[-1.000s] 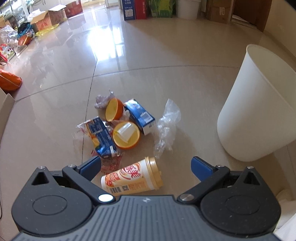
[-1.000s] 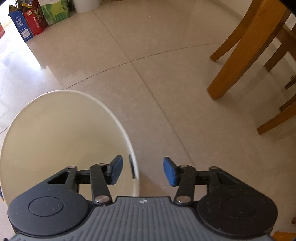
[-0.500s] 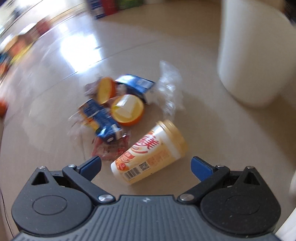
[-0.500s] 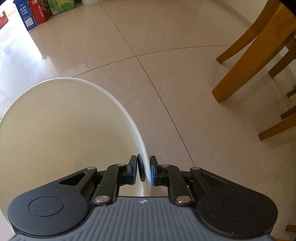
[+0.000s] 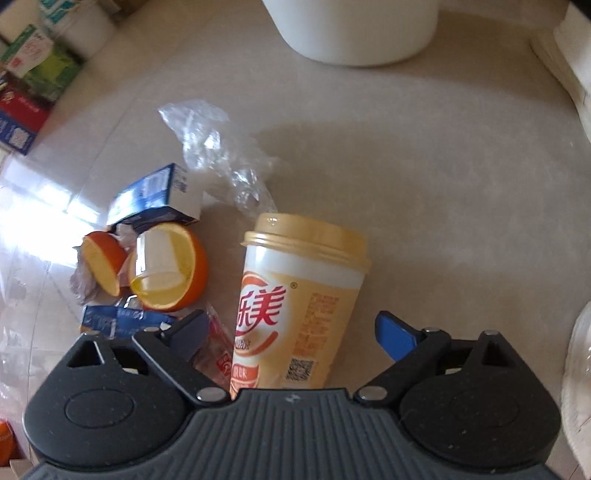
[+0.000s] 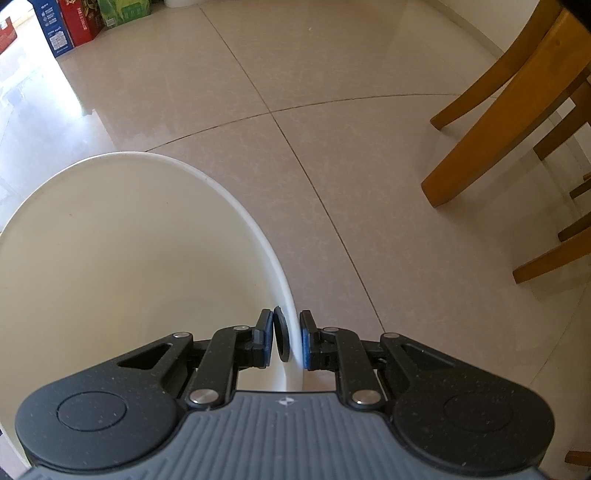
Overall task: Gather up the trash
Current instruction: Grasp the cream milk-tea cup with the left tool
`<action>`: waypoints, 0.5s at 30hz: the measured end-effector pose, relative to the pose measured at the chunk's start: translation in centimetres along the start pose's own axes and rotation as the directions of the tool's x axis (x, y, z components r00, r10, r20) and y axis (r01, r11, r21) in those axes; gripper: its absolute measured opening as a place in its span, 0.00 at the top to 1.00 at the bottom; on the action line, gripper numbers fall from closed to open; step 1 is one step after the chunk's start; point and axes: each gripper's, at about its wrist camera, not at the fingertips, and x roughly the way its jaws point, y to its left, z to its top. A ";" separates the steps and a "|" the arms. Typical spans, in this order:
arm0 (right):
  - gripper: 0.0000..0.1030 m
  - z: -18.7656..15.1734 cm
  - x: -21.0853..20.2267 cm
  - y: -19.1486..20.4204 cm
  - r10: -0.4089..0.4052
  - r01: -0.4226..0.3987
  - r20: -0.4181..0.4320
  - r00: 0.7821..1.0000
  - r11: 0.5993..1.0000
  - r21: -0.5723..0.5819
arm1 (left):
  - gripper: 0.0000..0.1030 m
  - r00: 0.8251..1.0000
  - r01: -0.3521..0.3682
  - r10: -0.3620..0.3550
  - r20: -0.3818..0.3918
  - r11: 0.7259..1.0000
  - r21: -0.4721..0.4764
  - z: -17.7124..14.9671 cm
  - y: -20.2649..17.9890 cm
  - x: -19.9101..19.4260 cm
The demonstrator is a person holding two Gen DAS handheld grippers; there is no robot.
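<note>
Cup [image 5: 299, 306] lying, lid away; left fingers [image 5: 288, 332] closing astride it; right fingers [image 6: 286, 339] clamp bin rim [image 6: 255, 229]

Floor [image 6: 332, 110]: pale, glossy beige tiles are seen in both views, divided by thin dark grout lines; a bright window glare is reflected at the left edge.
Wooden chair legs [image 6: 491, 122]: several slanted, honey-coloured legs are planted on the tiles at the right of the right wrist view.
Cartons by the wall [image 6: 70, 22]: blue, red and green printed boxes are lined up at the far upper left, touching one another.
Boxes, left wrist view [image 5: 33, 74]: green, white, red and blue packages are stacked at the upper left edge, blurred.
White object [image 5: 576, 66]: seen at the right edge; what it is cannot be told.
</note>
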 end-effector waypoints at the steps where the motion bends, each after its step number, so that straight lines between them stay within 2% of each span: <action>1: 0.83 0.0 0.0 0.0 0.000 0.000 0.000 1.000 1.000 0.000 | 0.09 1.000 0.010 -0.010 -0.009 1.000 0.019 0.1 0.0 0.4; 5: 0.83 0.0 0.0 0.1 -0.001 0.001 0.000 1.000 1.000 0.000 | 0.17 0.999 0.029 -0.026 -0.044 0.996 0.082 0.2 -0.1 1.8; 7: 0.83 0.0 -0.1 0.1 -0.002 0.002 0.001 1.000 1.000 0.003 | 0.27 0.997 0.049 -0.045 -0.068 0.997 0.059 0.5 0.0 2.5; 9: 0.82 0.0 -0.1 0.2 -0.005 0.005 0.002 1.000 1.000 0.003 | 0.29 0.994 0.072 -0.071 -0.077 0.997 0.013 0.8 0.4 2.9; 12: 0.82 0.0 0.0 0.2 -0.007 0.007 0.001 1.000 1.000 0.004 | 0.29 0.989 0.122 -0.129 -0.065 0.987 -0.107 1.3 1.0 2.9; 14: 0.82 0.0 0.0 0.2 -0.008 0.008 0.002 1.000 1.000 0.008 | 0.29 0.979 0.166 -0.190 -0.070 0.952 -0.258 1.7 1.9 3.2; 15: 0.82 0.0 0.0 0.2 -0.009 0.009 0.002 1.000 1.000 0.007 | 0.29 0.970 0.206 -0.236 -0.054 0.922 -0.328 1.8 2.4 3.3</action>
